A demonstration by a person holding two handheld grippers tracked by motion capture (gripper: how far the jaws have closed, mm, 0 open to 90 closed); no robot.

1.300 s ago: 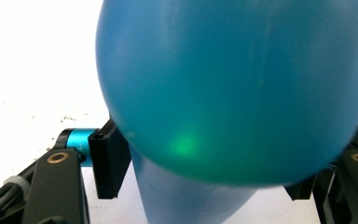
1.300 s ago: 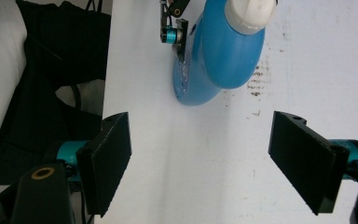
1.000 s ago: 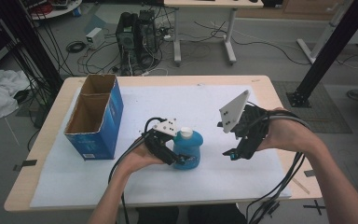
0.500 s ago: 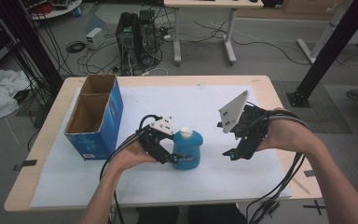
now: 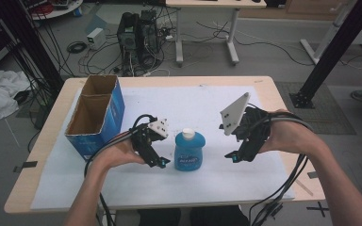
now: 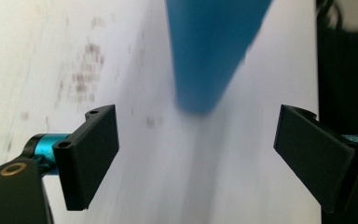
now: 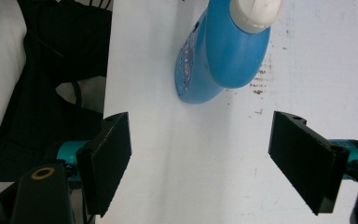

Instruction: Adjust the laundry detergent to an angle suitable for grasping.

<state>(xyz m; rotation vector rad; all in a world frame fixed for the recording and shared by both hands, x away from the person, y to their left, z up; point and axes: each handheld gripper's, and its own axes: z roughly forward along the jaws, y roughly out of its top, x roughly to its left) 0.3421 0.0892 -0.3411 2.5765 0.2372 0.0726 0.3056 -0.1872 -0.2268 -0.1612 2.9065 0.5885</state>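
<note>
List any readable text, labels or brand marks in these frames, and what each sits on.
None can be read for certain.
Blue bottle: front label in the high view has white lettering, too small and blurred to read.
Same bottle in the right gripper view: pale print on its side, blurred.
Blue cardboard box: no print legible on its outer wall.
White sheet: dark smudges, not writing.

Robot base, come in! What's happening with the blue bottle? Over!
Left gripper just opened, nothing between jaws. Right gripper open, empty. Blue bottle upright between them. Nothing blocking.
</note>
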